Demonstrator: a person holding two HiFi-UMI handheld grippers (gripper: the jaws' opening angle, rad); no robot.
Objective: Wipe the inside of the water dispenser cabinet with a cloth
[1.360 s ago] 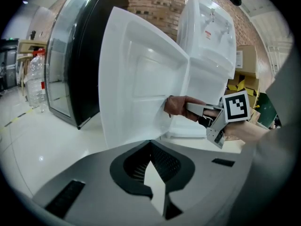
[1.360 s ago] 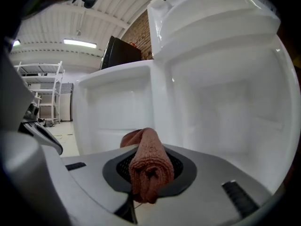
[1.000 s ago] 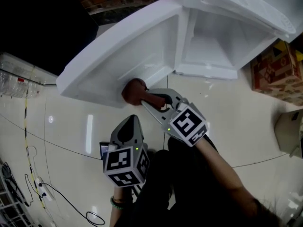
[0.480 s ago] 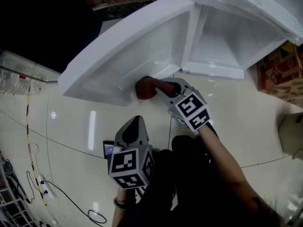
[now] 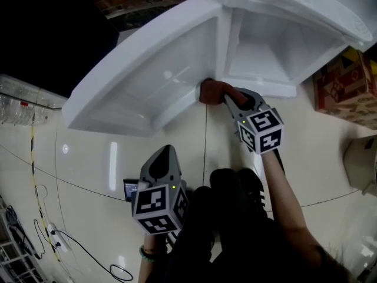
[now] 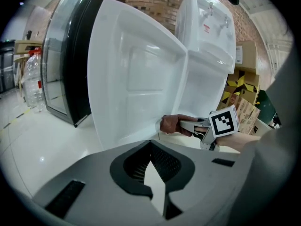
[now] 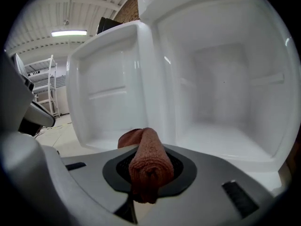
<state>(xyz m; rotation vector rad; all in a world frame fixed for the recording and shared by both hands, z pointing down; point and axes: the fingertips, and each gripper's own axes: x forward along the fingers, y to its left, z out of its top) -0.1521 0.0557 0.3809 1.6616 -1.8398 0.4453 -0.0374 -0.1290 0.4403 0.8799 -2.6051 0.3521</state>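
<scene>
The right gripper (image 5: 228,97) is found clamped on a rolled reddish-brown cloth (image 5: 210,91). The cloth is pressed against the lower edge of the open door (image 5: 147,78), at the hinge side beside the white cabinet (image 5: 259,90). The left gripper (image 5: 166,152) is held low and apart, jaws closed together on nothing. A red label (image 6: 205,28) on the dispenser front is noted, but its print is too small to be read. Print on the cardboard boxes (image 5: 344,87) is likewise unreadable.
</scene>
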